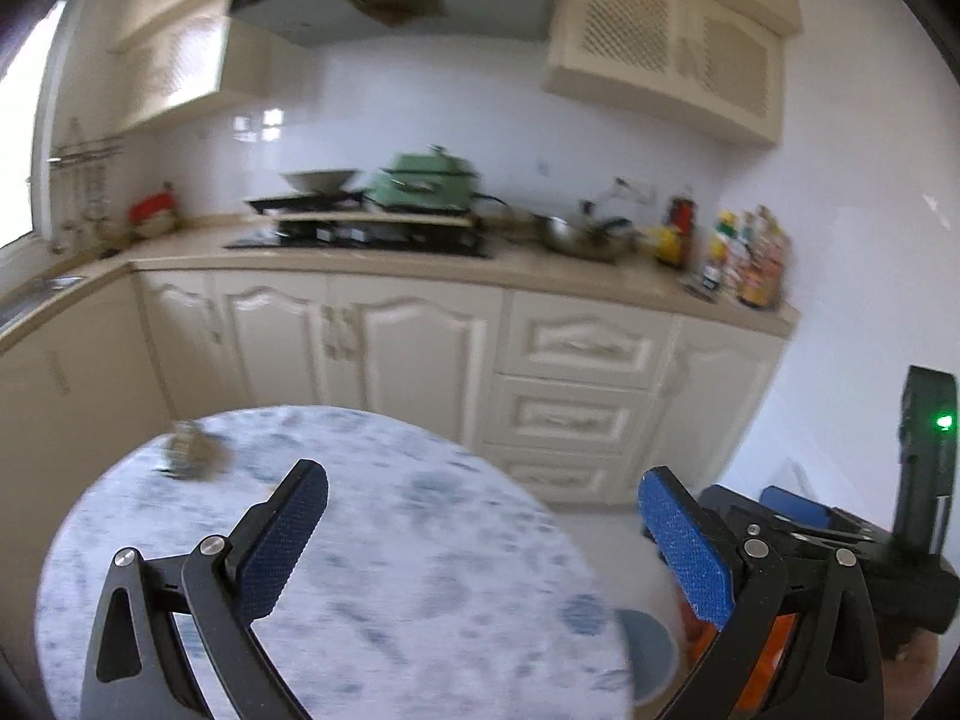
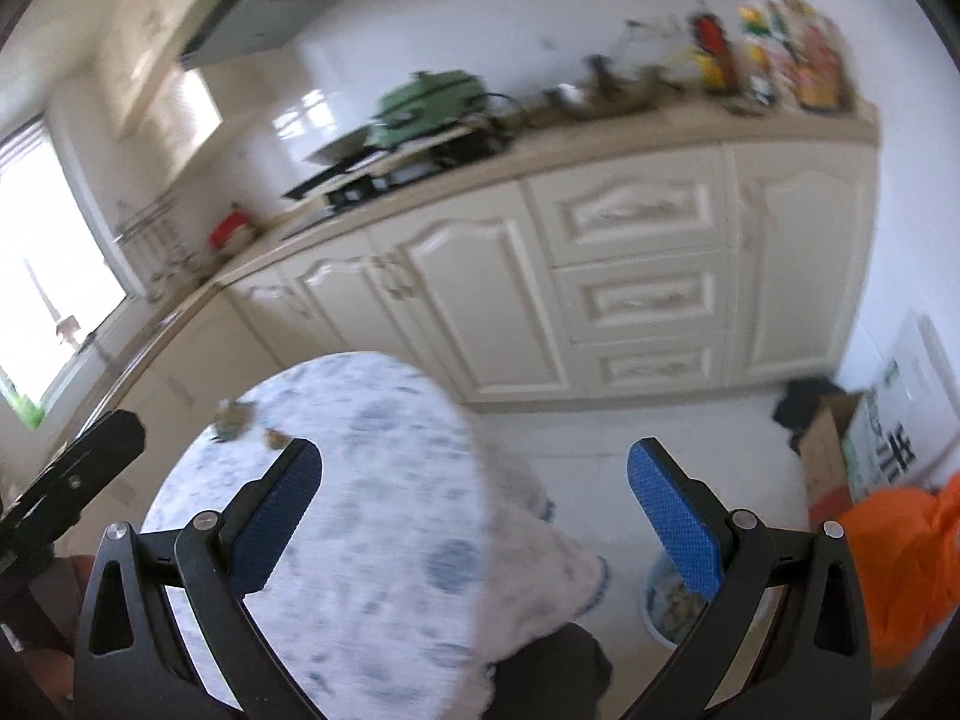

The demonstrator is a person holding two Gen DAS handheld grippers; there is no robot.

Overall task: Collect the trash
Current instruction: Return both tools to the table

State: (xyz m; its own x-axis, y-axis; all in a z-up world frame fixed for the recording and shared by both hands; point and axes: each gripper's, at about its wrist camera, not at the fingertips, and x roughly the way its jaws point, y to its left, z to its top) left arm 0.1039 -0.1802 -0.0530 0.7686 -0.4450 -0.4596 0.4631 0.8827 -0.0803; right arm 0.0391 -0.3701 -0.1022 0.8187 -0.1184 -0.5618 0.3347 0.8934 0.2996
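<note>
A round table (image 1: pixel 384 588) with a white and blue patterned cloth fills the lower part of both views (image 2: pixel 372 480). A small brownish heap of trash (image 1: pixel 192 450) lies near its far left edge, also seen in the right wrist view (image 2: pixel 231 417), with a smaller scrap (image 2: pixel 276 438) beside it. My left gripper (image 1: pixel 483 504) is open and empty above the table's near side. My right gripper (image 2: pixel 474 480) is open and empty above the table's right edge. A pale bin (image 2: pixel 672 603) with scraps in it stands on the floor right of the table; its rim shows in the left wrist view (image 1: pixel 651 654).
Cream kitchen cabinets (image 1: pixel 420 348) and a cluttered counter with a stove, pots and bottles (image 1: pixel 744 252) run along the far wall. A cardboard box (image 2: pixel 828 450) and an orange cloth (image 2: pixel 900 546) lie at the right. The right gripper's body (image 1: pixel 840 546) shows in the left wrist view.
</note>
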